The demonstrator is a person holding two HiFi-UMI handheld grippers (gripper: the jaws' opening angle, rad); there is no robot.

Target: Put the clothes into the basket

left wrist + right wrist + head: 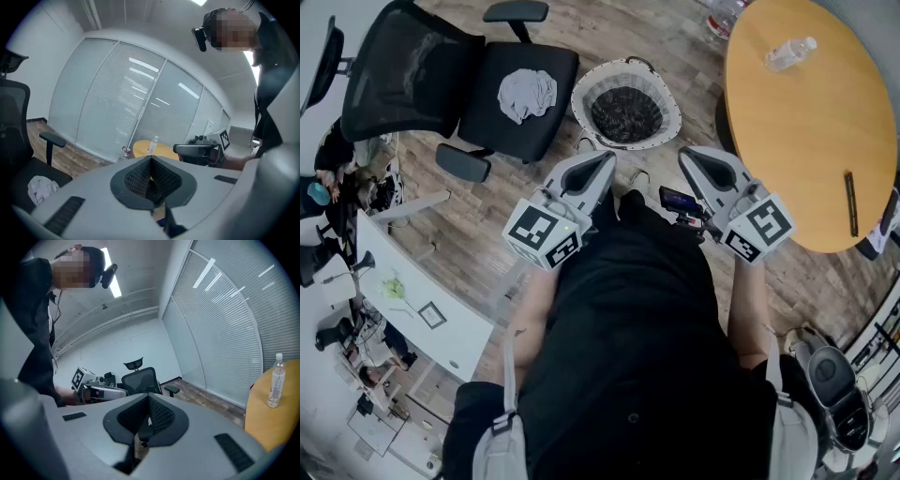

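Observation:
A crumpled grey-white garment (527, 94) lies on the seat of a black office chair (520, 98); in the left gripper view the garment (42, 189) shows at lower left. A white woven basket (626, 103) with a dark inside stands on the wood floor right of the chair. My left gripper (608, 161) is shut and empty, held just short of the basket's near rim. My right gripper (685, 157) is also shut and empty, off the basket's near right side. Both are held close in front of the person's body, and each shows the other: the right gripper (180, 149), the left gripper (123, 393).
A round wooden table (811, 122) stands at right with a clear water bottle (789, 53) and a pen (851, 202) on it. A white desk (412, 300) with clutter runs along the left. Glass walls with blinds (122, 103) close the room.

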